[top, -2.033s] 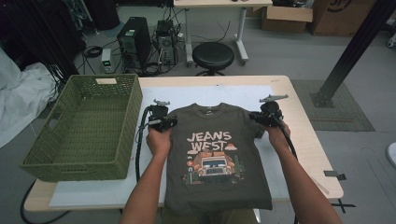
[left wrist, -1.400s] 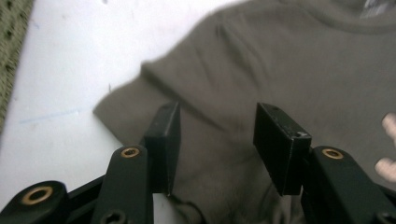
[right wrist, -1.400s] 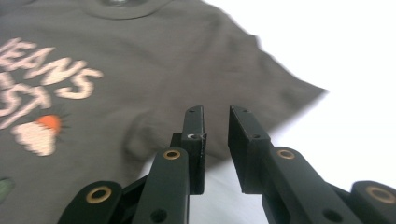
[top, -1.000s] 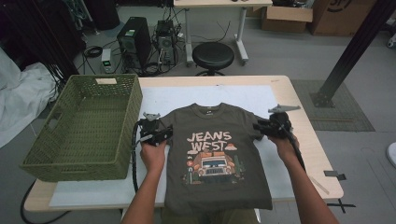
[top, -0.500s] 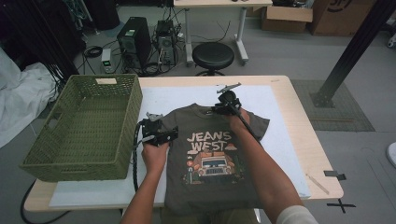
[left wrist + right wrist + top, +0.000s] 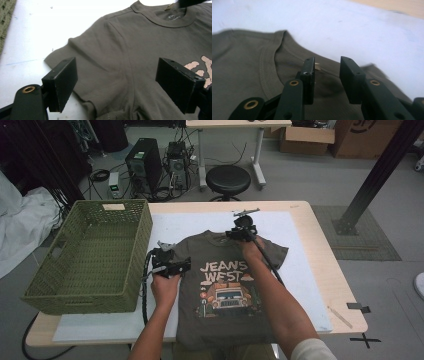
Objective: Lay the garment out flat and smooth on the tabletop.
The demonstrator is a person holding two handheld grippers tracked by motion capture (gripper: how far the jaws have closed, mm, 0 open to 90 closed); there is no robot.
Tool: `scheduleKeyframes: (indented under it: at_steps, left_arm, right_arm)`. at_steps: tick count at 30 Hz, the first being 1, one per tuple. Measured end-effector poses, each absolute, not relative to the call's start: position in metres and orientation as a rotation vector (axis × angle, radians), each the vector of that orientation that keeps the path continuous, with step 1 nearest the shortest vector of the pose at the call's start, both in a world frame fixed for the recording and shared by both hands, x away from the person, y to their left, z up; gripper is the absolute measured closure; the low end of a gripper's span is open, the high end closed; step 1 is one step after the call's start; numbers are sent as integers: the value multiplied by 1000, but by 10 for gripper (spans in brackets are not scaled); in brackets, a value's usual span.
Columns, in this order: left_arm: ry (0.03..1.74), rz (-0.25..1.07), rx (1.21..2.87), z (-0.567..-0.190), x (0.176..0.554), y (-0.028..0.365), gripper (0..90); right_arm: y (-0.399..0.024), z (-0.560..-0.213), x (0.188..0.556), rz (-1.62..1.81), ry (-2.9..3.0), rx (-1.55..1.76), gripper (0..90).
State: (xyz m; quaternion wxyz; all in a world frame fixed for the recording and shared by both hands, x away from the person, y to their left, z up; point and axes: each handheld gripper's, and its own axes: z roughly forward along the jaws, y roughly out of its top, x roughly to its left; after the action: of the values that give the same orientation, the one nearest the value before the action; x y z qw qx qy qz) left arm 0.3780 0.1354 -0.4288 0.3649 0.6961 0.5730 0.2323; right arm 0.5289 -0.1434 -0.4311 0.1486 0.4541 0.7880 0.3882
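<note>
Cluttered workshop floor behind, wooden desk (image 6: 320,227) with a white sheet (image 6: 300,265) on top; the olive t-shirt (image 6: 225,320) lies flat mid-desk, hem over the near edge; left gripper (image 6: 172,265) sits on its sleeve, jaws wide apart, nothing pinched; right arm stretches forward, right gripper (image 6: 240,232) at the collar, jaws just opening a bit, part-open over the fabric; green basket (image 6: 75,285) at the left edge.
</note>
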Motion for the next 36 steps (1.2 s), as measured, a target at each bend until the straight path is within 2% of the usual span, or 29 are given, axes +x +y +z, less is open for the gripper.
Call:
scheduleKeyframes:
  at_steps: [3,7,9,15,18,22,31,33,36]
  left_arm:
    - [1455,564,1795,-429,376,136,190]
    - [1422,539,1801,-433,376,131,228]
    - [1420,519,1825,-436,378,128,241]
    - [1464,522,1876,-445,380,129,261]
    - [1499,579,1905,-443,376,130,381]
    - [1551,563,1853,-441,370,139,401]
    - [1506,528,1713,-436,352,150,293]
    - [1488,517,1672,-435,346,152,260]
    - [1439,541,1664,-431,339,151,143]
  right_arm:
    - [-173,-418,512,1137,2209,1291,646]
    - [-222,-412,473,1122,2198,1376,772]
    - [-239,-417,452,1072,2224,1393,780]
    - [-264,-440,410,960,2244,1372,785]
    - [-269,-440,404,913,2230,1339,774]
    - [-283,-443,395,984,2152,1402,708]
    - [-298,-436,359,1095,2035,1362,684]
    - [-299,-436,352,1096,2025,1359,614]
    - [-308,-438,341,1107,2004,1369,443]
